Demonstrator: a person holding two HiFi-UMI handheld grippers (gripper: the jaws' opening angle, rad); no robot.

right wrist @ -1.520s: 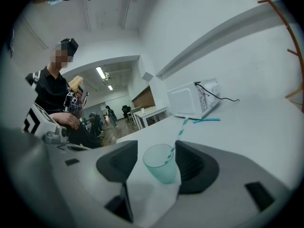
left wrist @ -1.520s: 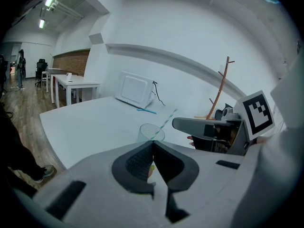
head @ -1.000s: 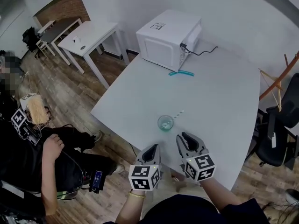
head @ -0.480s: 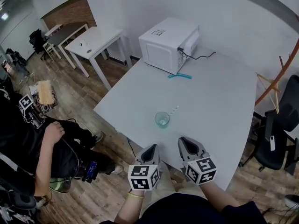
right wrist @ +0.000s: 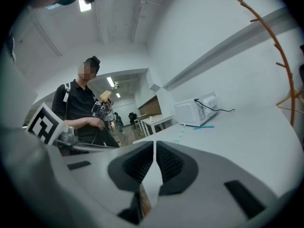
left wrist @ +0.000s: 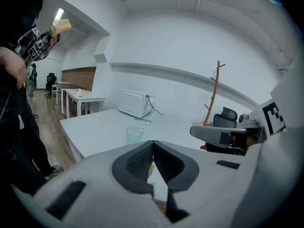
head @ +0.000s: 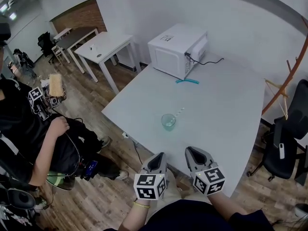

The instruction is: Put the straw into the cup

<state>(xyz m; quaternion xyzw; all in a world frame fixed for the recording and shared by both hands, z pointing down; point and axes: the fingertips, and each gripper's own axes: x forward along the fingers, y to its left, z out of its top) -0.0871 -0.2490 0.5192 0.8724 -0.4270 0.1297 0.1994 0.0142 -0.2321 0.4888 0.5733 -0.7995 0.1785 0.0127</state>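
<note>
A clear cup (head: 168,121) stands on the white table (head: 226,124), toward its near edge. A striped straw (head: 179,112) rests in it, leaning up to the right past the rim. My left gripper (head: 159,157) and right gripper (head: 192,152) hover side by side at the table's near edge, well short of the cup. Both are shut with nothing between the pads. In the left gripper view the cup (left wrist: 134,135) and straw (left wrist: 147,122) sit beyond the closed left gripper (left wrist: 152,144). In the right gripper view, the closed right gripper (right wrist: 155,144) has only the straw (right wrist: 180,134) showing above it.
A white microwave (head: 178,50) sits at the table's far end with a teal object (head: 187,81) lying before it. A seated person (head: 29,138) on the left holds another gripper (head: 48,93). A black office chair (head: 288,143) and a wooden coat stand (head: 288,78) are on the right.
Both grippers have drawn back from the cup toward the table's near edge and risen a little. The right jaws have closed from a slight gap. Cup and straw stay put.
</note>
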